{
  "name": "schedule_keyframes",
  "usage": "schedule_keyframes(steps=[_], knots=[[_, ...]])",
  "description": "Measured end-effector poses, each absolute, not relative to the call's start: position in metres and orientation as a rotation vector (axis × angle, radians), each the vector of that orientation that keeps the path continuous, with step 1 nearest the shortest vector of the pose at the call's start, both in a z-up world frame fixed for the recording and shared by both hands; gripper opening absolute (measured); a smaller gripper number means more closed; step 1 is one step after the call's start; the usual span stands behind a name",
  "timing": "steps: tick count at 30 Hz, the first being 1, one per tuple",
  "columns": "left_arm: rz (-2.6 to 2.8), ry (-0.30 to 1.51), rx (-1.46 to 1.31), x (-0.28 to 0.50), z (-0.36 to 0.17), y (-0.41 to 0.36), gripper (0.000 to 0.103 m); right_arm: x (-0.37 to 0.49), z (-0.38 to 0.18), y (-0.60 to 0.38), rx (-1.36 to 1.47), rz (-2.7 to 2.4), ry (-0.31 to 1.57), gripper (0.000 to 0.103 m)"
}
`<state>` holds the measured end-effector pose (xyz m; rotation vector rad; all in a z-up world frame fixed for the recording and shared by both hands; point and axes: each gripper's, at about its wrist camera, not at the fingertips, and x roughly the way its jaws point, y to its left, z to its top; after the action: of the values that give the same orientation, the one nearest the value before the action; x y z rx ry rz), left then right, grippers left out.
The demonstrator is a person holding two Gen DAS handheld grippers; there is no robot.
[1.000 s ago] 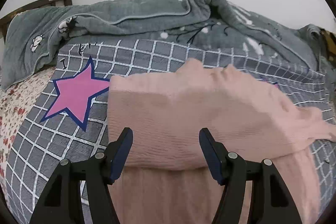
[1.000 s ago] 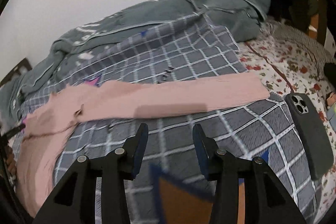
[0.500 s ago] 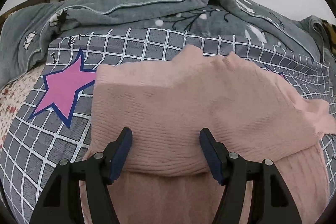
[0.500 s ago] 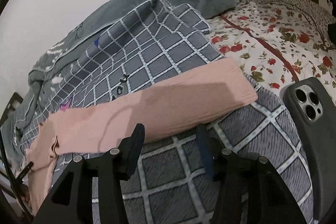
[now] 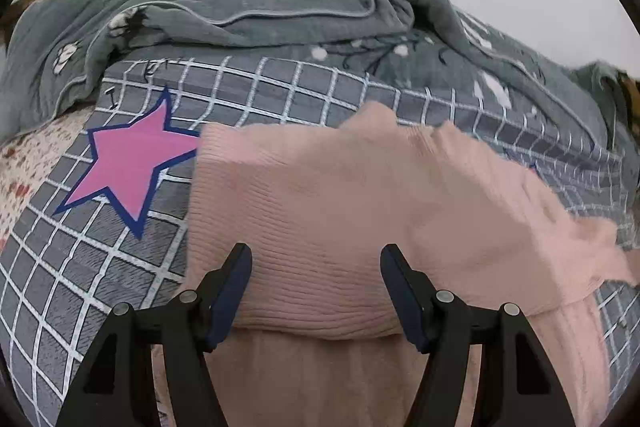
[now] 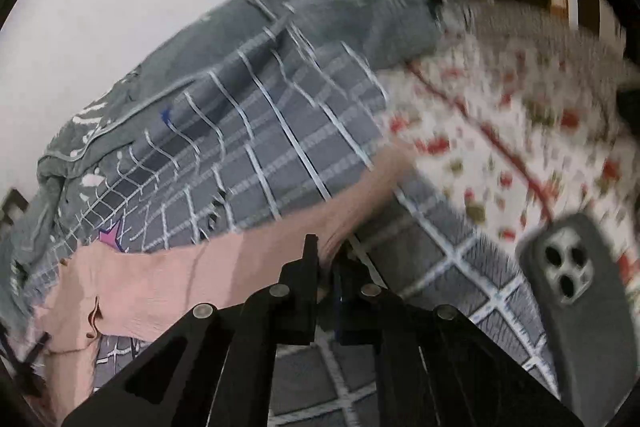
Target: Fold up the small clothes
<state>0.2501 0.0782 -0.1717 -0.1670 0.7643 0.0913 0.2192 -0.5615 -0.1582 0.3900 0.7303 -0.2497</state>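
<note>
Left wrist view, reading from left to right: we see a flowered sheet (image 5: 24, 163) at the edge, then the checked blanket (image 5: 80, 267) with its pink star (image 5: 128, 167), then the pink sweater (image 5: 320, 219) spread across the middle of the bed, its far side trailing off to the right. A grey quilt (image 5: 240, 15) is bunched up behind. Our left claw (image 5: 316, 285) hovers over the near fold of the sweater with its jaws apart, nothing between them pressed; it sits much as it did a second ago.

In the right wrist view, from the left, the sweater's body lies low in the corner and its sleeve (image 6: 224, 263) runs out across the blanket toward the middle. Here is the change: our right claw (image 6: 326, 267), which a moment ago stood apart just short of the sleeve, has moved onto it, and its jaws have just been closing; they are now together, clamped on the sleeve near its cuff, which is bunching up beyond the tips. To the right lie the flowered sheet and a phone (image 6: 576, 267), clear of the cloth.

We judge the sleeve is now secured and ready to be carried back over the body for the next fold.
</note>
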Motion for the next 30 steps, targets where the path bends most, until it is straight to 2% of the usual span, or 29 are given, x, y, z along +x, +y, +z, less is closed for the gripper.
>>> schedule_keyframes(steps=[8, 14, 19, 26, 28, 29, 30], knots=[[0.127, 0.697, -0.276, 0.225, -0.152, 0.124, 0.065, 0.240, -0.072, -0.426, 0.126, -0.131, 0.565, 0.006], [0.232, 0.681, -0.339, 0.194, -0.154, 0.180, 0.066, 0.260, -0.046, -0.273, 0.047, 0.092, 0.543, 0.006], [0.283, 0.670, -0.350, 0.167, -0.159, 0.225, 0.066, 0.264, -0.057, -0.144, 0.009, 0.280, 0.575, 0.006], [0.306, 0.692, -0.418, 0.156, -0.175, 0.266, 0.066, 0.273, -0.125, -0.008, -0.034, 0.437, 0.742, 0.006], [0.303, 0.690, -0.401, 0.158, -0.176, 0.264, 0.066, 0.276, -0.139, 0.007, -0.048, 0.444, 0.769, 0.009], [0.296, 0.690, -0.393, 0.159, -0.176, 0.262, 0.066, 0.279, -0.148, 0.014, -0.052, 0.457, 0.789, 0.015], [0.290, 0.690, -0.386, 0.160, -0.175, 0.259, 0.066, 0.279, -0.155, 0.018, -0.052, 0.484, 0.810, 0.030]])
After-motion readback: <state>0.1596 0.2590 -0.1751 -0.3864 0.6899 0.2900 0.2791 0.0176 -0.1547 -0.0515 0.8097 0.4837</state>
